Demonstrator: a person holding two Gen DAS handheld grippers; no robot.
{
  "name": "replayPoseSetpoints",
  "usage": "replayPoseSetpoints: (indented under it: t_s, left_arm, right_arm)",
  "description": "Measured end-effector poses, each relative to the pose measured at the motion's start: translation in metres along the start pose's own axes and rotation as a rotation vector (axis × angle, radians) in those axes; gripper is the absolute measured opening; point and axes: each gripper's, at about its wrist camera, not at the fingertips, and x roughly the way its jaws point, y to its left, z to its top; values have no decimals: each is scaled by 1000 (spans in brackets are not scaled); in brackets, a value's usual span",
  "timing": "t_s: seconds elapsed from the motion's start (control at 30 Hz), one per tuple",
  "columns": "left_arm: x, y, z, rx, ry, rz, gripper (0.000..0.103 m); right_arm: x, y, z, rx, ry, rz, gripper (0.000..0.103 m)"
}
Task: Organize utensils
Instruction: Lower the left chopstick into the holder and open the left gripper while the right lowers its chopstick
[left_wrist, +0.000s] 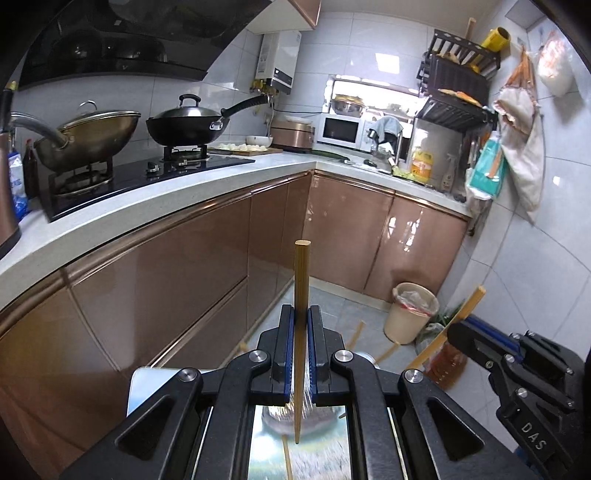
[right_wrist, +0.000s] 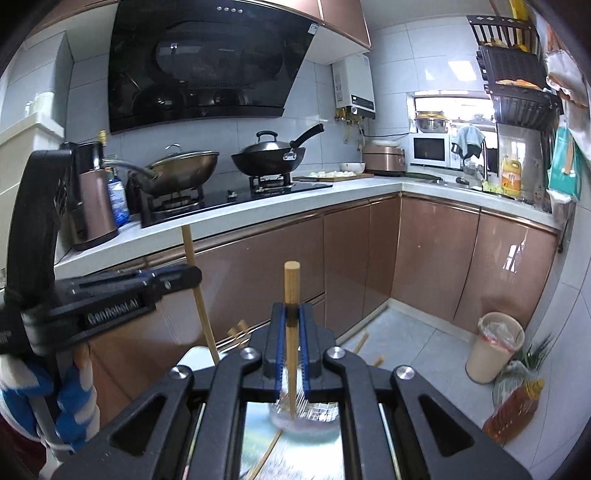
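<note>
My left gripper is shut on a wooden chopstick held upright, tip pointing down over a clear ribbed glass cup below the jaws. My right gripper is shut on another wooden chopstick, also upright, tip down over the same glass cup. The right gripper shows in the left wrist view with its chopstick slanting. The left gripper shows at the left of the right wrist view with its chopstick. More chopsticks lie beyond the cup, and one lies near it.
A white counter with a stove, two woks and brown cabinets runs left and ahead. A beige bin, an oil bottle and greens stand on the floor at right. A microwave and a rack are at the back.
</note>
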Motion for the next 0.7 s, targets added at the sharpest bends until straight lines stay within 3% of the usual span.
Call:
replayPoseSetpoints:
  t_s: [0.17, 0.37, 0.7]
  left_arm:
    - [53, 7, -1, -37, 15, 2, 7]
    - [106, 8, -23, -43, 42, 10, 7]
    - [151, 8, -57, -15, 90, 45, 7]
  right_arm:
    - [49, -14, -1, 3, 18, -20, 6]
    - [102, -35, -34, 34, 81, -19, 6]
    - [141, -51, -78, 79, 163, -6, 7]
